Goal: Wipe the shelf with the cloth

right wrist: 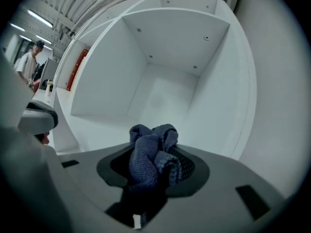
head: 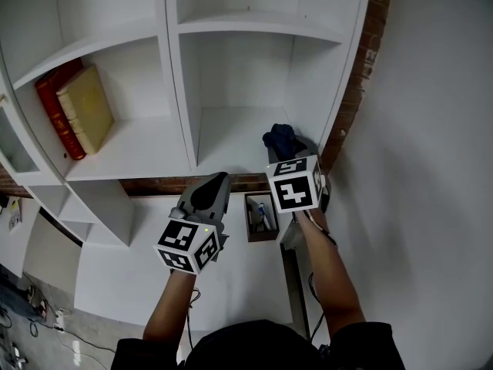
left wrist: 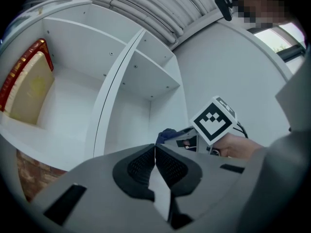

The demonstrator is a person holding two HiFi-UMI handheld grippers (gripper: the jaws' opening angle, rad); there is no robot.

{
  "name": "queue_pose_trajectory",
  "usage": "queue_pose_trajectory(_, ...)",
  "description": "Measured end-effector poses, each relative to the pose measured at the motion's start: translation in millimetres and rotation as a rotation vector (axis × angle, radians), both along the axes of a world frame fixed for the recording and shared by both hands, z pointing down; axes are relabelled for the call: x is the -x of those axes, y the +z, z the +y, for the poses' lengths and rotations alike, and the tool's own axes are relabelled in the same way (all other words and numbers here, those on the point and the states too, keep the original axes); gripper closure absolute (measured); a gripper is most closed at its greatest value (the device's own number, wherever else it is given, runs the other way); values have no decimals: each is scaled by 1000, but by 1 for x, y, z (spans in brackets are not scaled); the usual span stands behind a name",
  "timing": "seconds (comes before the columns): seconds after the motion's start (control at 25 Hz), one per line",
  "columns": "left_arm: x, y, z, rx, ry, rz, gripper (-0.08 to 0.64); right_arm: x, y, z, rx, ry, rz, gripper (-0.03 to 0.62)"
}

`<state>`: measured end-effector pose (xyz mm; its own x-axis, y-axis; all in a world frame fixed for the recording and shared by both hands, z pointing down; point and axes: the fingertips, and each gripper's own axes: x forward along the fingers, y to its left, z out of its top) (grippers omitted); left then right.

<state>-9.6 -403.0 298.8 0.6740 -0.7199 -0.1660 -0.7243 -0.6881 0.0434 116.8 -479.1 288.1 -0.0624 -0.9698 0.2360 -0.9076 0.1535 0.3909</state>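
In the head view, the left claw [head: 220,177] is held low in front of the white shelf [head: 231,141], its tips pointing at the front edge of the board ahead of it, with nothing between them. The right claw [head: 296,149], just beside it to the right, reaches into the lower right compartment with a dark blue cloth [head: 282,138] bunched at its tip, over the board near the right side wall. Up and to the left of both claws, a red book [head: 52,105] and a tan book [head: 86,108] lean together in the next compartment, and a strip of brick wall [head: 359,75] runs along the shelf's right edge. In the left gripper view, the left claw's [left wrist: 155,158] two jaws are pressed together with nothing held; just beyond them to the right, the cloth [left wrist: 166,133] shows at the front of the other tool. In the right gripper view, the right claw [right wrist: 152,168] is clamped on the crumpled cloth [right wrist: 150,152], which sticks up from between the dark pads, with the bare compartment straight ahead. Far to the left of this claw stands a person [right wrist: 29,63].
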Motion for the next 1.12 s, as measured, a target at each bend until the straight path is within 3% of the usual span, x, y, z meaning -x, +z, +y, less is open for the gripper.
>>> queue_pose_trajectory(0.4, 4, 3, -3, 8, -1, 2, 543, 15, 10, -15, 130, -33, 258, 411)
queue_pose_trajectory(0.64, 14, 3, -5, 3, -24, 12, 543, 16, 12, -19, 149, -21, 328, 411)
queue_pose_trajectory(0.96, 27, -1, -10, 6, -51, 21, 543, 12, 15, -4, 184, -20, 598, 411)
queue_pose_trajectory(1.12, 27, 2, -9, 14, -45, 24, 543, 1, 15, -4, 202, 17, 664, 413)
